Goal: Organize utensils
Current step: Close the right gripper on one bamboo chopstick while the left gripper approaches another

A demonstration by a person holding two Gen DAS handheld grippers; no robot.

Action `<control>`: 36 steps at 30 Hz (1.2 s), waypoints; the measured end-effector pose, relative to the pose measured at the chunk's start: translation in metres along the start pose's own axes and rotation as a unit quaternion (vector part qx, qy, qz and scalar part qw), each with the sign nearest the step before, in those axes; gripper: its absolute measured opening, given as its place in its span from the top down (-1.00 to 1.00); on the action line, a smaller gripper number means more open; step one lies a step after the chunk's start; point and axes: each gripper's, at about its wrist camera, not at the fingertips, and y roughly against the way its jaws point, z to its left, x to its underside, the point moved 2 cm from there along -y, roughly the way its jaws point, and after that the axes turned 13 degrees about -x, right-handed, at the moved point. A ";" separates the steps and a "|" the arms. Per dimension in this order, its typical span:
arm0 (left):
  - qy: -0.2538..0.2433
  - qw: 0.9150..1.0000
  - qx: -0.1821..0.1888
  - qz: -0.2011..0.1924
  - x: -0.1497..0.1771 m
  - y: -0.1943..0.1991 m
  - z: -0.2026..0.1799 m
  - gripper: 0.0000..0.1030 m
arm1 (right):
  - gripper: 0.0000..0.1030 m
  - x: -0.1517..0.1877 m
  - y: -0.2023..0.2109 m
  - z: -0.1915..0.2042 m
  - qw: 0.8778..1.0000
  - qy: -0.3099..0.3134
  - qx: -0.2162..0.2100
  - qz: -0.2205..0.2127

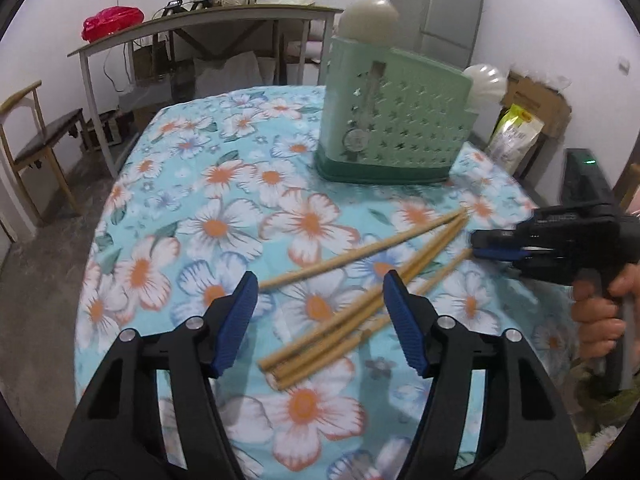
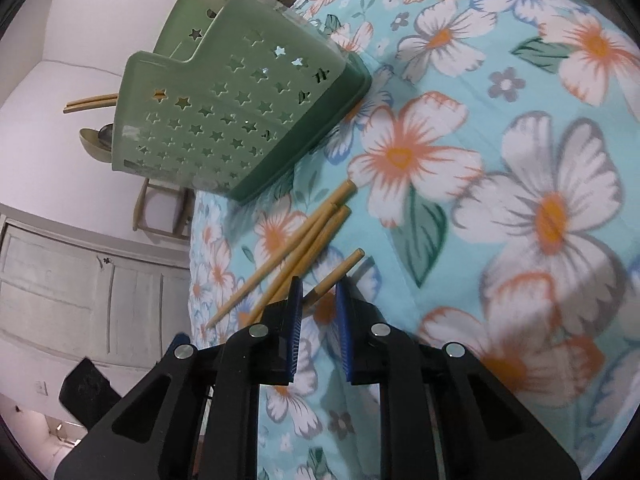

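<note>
Several loose wooden chopsticks [image 1: 360, 249] lie fanned out on the floral tablecloth [image 1: 200, 184]. My left gripper [image 1: 320, 316] hovers open just above their near ends, and its blue pads touch nothing. My right gripper [image 2: 318, 296] has its jaws narrow. The tip of one chopstick [image 2: 340, 272] lies slantwise between the pads and meets both. The left wrist view shows that right gripper [image 1: 478, 246] at the right, held by a hand [image 1: 600, 312]. A green star-holed utensil holder [image 1: 392, 128] stands beyond, and in the right wrist view the holder [image 2: 224, 120] contains chopsticks [image 2: 92, 102].
A beige ladle [image 1: 370, 16] and a white spoon [image 1: 486, 82] stick out of the holder. Beyond the round table are a cluttered side table [image 1: 208, 20], a chair [image 1: 36, 136] and a fridge [image 1: 448, 12]. White cabinet doors [image 2: 80, 280] are off the table's edge.
</note>
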 end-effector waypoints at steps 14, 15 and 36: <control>-0.004 0.998 -0.025 0.055 0.013 -0.024 -0.003 -0.01 | 0.64 -0.038 0.022 -0.003 0.994 0.069 0.089 -0.009; -0.005 0.998 -0.024 0.058 0.015 -0.023 -0.004 -0.01 | 0.64 -0.039 0.018 -0.001 0.992 0.079 0.098 -0.011; -0.047 0.996 0.057 0.053 0.009 -0.004 -0.036 0.10 | 0.70 -0.006 0.010 0.018 0.964 0.202 0.172 0.022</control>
